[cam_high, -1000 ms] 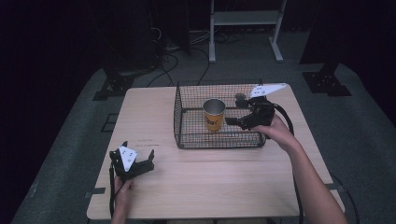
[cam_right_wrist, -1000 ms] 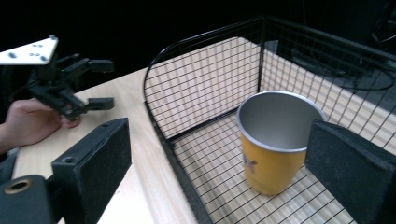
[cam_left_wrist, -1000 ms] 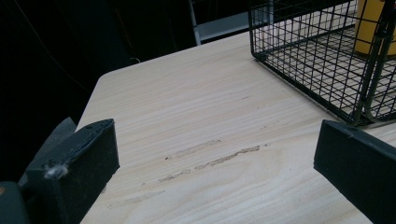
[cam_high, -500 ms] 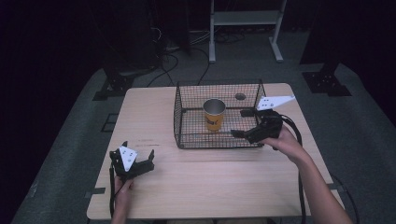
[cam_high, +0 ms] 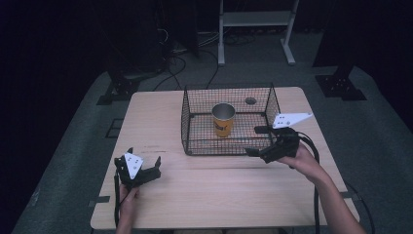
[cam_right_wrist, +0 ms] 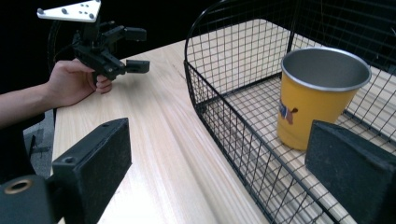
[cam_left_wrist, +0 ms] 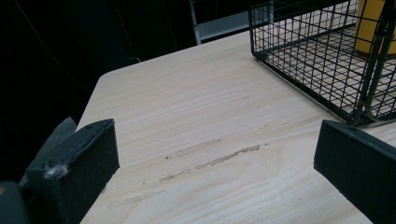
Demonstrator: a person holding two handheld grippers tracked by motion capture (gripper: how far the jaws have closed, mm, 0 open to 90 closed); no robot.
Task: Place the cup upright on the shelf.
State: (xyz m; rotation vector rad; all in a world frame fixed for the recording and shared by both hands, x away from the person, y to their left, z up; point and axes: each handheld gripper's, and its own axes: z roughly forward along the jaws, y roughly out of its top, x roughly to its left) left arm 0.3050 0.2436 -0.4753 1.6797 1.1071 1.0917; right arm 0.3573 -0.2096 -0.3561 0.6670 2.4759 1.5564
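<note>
A light wooden table (cam_high: 209, 195) seen from above, with a black wire basket (cam_high: 195, 124) near its far middle. Inside the basket a yellow cup (cam_high: 223, 120) with a silver rim stands upright, mouth open to the ceiling, toward the basket's centre and apart from its walls. The right gripper (cam_high: 259, 141) is held just outside the basket's near right corner, level with the top of the wire, jaws spread and holding nothing. In the right gripper view the cup (cam_right_wrist: 319, 95) sits ahead and between the two black jaws, but the basket's near wall (cam_right_wrist: 224, 126) stands between gripper and cup, so the cup can likely be reached only from above, over the rim. The cup's long axis is vertical, so a grasp would probably close across its sides or pinch its rim. The left gripper (cam_high: 144, 166) rests low near the table's front left corner, well apart from the basket, jaws also spread and empty; in its own view the basket's corner (cam_left_wrist: 359, 116) lies off to the far right. The right hand (cam_high: 304, 160) is by far the nearer to the cup, which lies forward and to its left.
</note>
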